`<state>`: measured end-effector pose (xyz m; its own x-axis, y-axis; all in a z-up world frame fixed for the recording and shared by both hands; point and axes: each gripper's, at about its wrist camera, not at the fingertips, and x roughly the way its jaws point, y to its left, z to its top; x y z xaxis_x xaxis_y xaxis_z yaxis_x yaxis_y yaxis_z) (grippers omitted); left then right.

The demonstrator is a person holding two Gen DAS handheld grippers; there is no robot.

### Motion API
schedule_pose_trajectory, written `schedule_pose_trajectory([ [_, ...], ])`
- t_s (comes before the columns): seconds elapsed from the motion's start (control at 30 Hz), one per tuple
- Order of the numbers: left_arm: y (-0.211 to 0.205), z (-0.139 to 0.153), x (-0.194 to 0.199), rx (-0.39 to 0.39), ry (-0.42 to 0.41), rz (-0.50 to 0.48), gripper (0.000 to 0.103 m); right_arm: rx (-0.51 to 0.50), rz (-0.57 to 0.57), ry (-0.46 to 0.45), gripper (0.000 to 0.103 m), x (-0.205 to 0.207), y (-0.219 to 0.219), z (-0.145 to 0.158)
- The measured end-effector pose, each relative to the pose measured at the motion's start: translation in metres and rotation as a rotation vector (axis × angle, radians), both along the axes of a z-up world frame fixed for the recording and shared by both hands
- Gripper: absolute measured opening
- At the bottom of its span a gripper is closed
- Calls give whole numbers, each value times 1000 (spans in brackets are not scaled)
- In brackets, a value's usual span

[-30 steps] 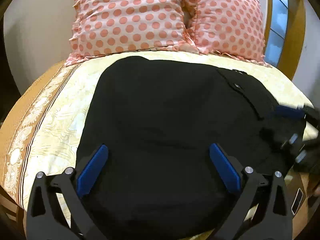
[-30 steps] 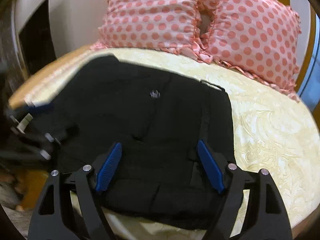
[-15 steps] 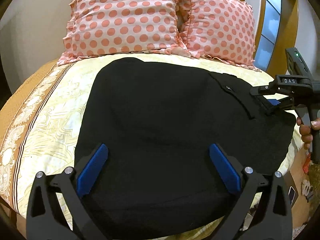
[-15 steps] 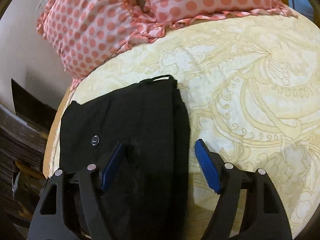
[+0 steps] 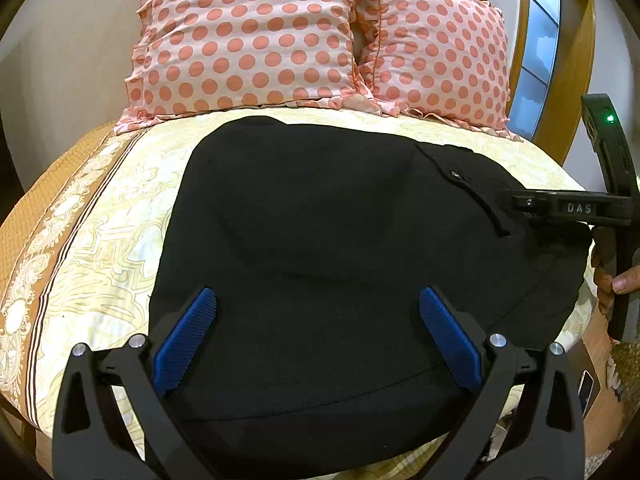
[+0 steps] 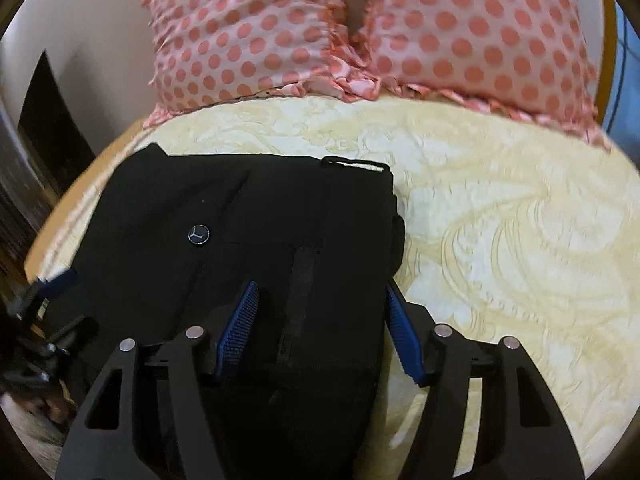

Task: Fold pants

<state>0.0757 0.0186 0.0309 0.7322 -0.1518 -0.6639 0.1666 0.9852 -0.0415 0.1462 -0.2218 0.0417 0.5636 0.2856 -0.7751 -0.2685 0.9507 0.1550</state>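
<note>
The black pants (image 5: 320, 248) lie folded into a broad, flat bundle on the bed (image 5: 92, 240), over a pale yellow bedspread with an orange patterned border. Two pink polka-dot pillows (image 5: 248, 36) stand side by side at the head of the bed, just beyond the far edge of the pants.

The left gripper (image 5: 318, 332) hovers over the near edge of the pants with its jaws spread wide, the blue pads (image 5: 184, 336) apart and holding nothing. The right gripper (image 6: 320, 330) sits low over the right-hand end of the bundle, its jaws spread too; one blue pad lies over the black cloth and the other at the cloth's right edge, beside bare bedspread. Whether the pads touch the fabric cannot be told.

The left wrist view takes in the whole bundle, the orange border on the left side of the bed, and a wooden frame with a window pane (image 5: 536, 52) at the right. It also shows the right gripper from outside: a black body marked "DAS" with a green light, reaching over the pants' right end, the person's fingers (image 5: 620, 280) on its handle.

The right wrist view, somewhat blurred, shows details that the other does not make clear: a round button (image 6: 199, 234) on the upper layer, a belt loop (image 6: 356, 164) at the far corner, and the left gripper at the frame's left edge.
</note>
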Motion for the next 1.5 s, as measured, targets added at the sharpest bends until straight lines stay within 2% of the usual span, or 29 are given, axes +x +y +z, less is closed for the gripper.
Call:
schedule_pose_trajectory([
  [0.03, 0, 0, 0, 0, 0, 0, 101, 8, 4, 6, 65, 1, -1, -1],
  [0.17, 0, 0, 0, 1, -1, -1, 101, 150, -14, 86, 66, 9, -20, -8],
  [0.23, 0, 0, 0, 1, -1, -1, 101, 139, 6, 64, 47, 5, -15, -4],
  [0.27, 0, 0, 0, 1, -1, -1, 101, 130, 30, 46, 46, 1, -9, 0],
  [0.33, 0, 0, 0, 3, -2, -1, 101, 57, 79, -8, 46, -9, 6, 8],
  [0.4, 1, 1, 0, 3, -2, -1, 101, 38, 68, 3, 47, -7, 7, 5],
  [0.47, 2, 1, 0, 1, 0, -3, 101, 106, 28, 47, 52, 0, -4, 0],
  [0.53, 2, 2, 0, -10, -1, -6, 101, 163, -7, 89, 61, 7, -14, -6],
  [0.6, 12, 9, 2, -72, 22, -23, 101, 167, -2, 80, 62, 8, -14, -6],
  [0.67, 23, 20, 5, -132, 26, -29, 101, 148, 31, 57, 56, 6, -5, -5],
  [0.7, 35, 28, 9, -159, 17, -8, 101, 130, 46, 35, 51, 3, -1, -2],
  [0.77, 56, 37, 20, -185, 18, 32, 101, 95, 69, 18, 51, 1, 5, 0],
  [0.93, 94, 32, 62, -253, 136, 80, 101, 200, 46, 84, 55, 14, -10, -6],
  [1.03, 100, 23, 87, -249, 215, 71, 100, 189, 59, 79, 55, 15, -6, -6],
  [1.13, 94, 16, 101, -236, 264, 53, 100, 188, 86, 75, 44, 14, -4, -6],
  [1.37, 80, 12, 124, -181, 336, -10, 99, 239, 84, 100, 48, 19, -11, -8],
  [1.4, 76, 12, 125, -171, 344, -21, 97, 251, 83, 102, 48, 20, -11, -8],
  [1.47, 69, 14, 127, -163, 352, -35, 81, 244, 85, 96, 47, 19, -10, -7],
  [1.5, 66, 15, 127, -143, 355, -27, 77, 234, 88, 89, 44, 19, -9, -7],
])
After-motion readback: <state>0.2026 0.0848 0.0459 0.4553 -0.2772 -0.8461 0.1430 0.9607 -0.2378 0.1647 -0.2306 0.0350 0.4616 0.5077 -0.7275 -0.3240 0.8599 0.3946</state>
